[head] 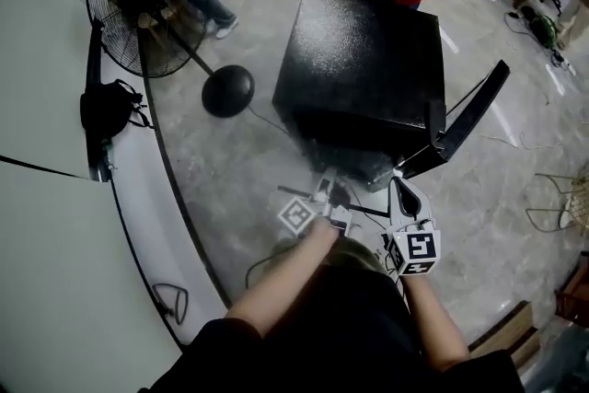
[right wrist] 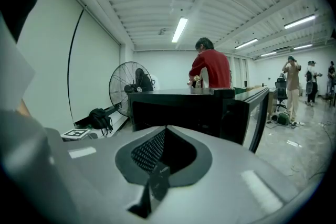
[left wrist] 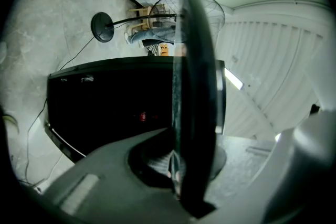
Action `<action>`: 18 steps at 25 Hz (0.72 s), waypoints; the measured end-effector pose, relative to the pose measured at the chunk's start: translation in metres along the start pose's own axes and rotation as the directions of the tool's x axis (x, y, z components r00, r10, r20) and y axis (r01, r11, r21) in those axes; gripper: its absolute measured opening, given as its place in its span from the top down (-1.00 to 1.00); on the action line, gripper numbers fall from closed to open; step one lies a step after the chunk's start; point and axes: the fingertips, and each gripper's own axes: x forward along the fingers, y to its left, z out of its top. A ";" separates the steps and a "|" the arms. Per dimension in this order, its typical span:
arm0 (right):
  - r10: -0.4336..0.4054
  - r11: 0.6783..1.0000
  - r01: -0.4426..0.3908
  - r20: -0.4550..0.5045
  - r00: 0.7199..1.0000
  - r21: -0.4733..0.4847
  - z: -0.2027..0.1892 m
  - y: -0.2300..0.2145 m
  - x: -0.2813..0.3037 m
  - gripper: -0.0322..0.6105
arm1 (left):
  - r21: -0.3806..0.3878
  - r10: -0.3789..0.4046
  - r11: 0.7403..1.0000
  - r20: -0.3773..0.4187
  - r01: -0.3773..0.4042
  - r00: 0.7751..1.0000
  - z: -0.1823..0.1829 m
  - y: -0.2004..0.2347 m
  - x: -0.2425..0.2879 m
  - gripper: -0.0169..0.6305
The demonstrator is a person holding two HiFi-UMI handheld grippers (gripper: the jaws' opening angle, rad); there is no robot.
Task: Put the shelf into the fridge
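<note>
Shelf [head: 354, 187] lay about level between the two grippers in the head view, just in front of the fridge [head: 368, 69]. The left gripper [head: 324, 194] held its left part and the right gripper [head: 398, 189] was at its right part. Its long axis therefore ran across, from one gripper to the other, and the fridge lay straight ahead of both. Neither hand was clearly nearer to the fridge. The door [head: 465, 120] stood open ahead and to the right of the right gripper.

In the left gripper view the camera was rolled on its side. The left gripper [left wrist: 176, 164] had its jaws drawn narrow and clamped on the shelf [left wrist: 194, 86], which ran edge-on away from the pads. The dark opening of the fridge [left wrist: 110, 102] was ahead, and the plate seemed to line up with its upper part, apart from it.

In the right gripper view the right gripper [right wrist: 157, 171] had its jaws almost together on a thin dark piece [right wrist: 154, 182]. I judged this to be the rim of the shelf, though little of it showed. The fridge [right wrist: 178, 110] stood ahead, and the door [right wrist: 257, 113] ahead to the right.

The coming move probably asked for a straight push forward with both hands together, keeping the plate level and the right hand clear of the door.
</note>
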 end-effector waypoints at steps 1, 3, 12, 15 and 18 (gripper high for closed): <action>-0.002 1.000 0.002 -0.005 1.000 0.003 -0.002 0.000 0.002 0.90 | -0.006 0.000 1.000 0.003 0.000 1.000 0.000 0.002 0.001 0.90; -0.003 1.000 0.003 -0.013 1.000 0.003 -0.005 0.000 0.005 0.90 | -0.009 -0.003 1.000 0.008 0.003 1.000 0.002 0.006 0.004 0.90; 0.006 1.000 -0.006 -0.055 0.998 0.001 -0.022 -0.003 0.013 0.90 | -0.051 -0.018 0.999 0.024 0.020 1.000 0.003 0.013 0.015 0.90; 0.000 1.000 0.000 -0.061 0.998 0.005 -0.027 -0.005 0.013 0.90 | -0.060 -0.033 0.998 0.025 0.035 0.999 0.004 0.015 0.021 0.90; -0.006 1.000 0.008 -0.073 0.997 0.023 -0.034 -0.007 0.013 0.90 | -0.065 -0.033 0.997 0.032 0.035 0.999 0.003 0.023 0.027 0.90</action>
